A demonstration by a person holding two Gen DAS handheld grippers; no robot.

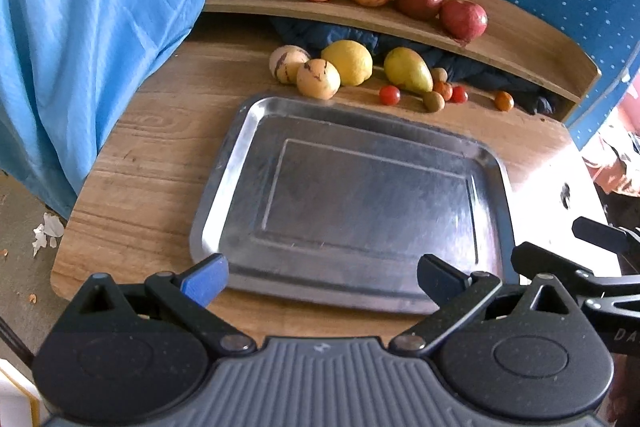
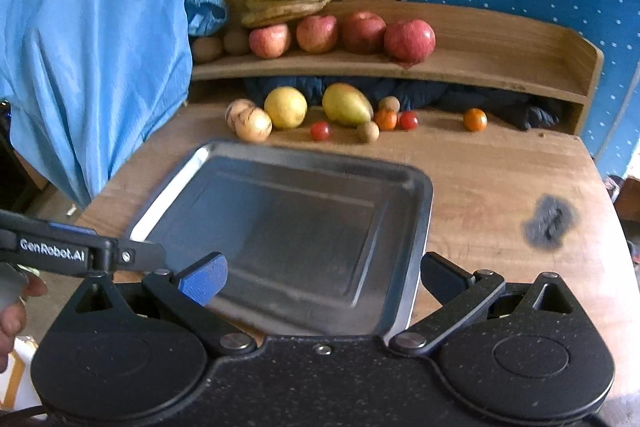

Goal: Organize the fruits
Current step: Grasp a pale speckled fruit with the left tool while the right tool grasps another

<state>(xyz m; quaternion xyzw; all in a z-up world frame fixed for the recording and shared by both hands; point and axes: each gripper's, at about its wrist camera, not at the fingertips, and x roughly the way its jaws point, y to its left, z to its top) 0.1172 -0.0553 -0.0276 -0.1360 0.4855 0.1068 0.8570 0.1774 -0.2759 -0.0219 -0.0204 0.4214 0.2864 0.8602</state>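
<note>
The left gripper [image 2: 132,259] bears "GenRobot.AI" in white letters on its black side.

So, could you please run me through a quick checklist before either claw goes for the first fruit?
1. Left claw open and holding nothing: ok.
2. Right claw open and holding nothing: ok.
3. Tray bare, with room for fruit: ok.
4. Lemon and pear on the table behind the tray, nothing in the way: ok.
5. Small tomatoes lying apart from each other: ok.
6. Which fruit belongs where: cannot tell.
</note>
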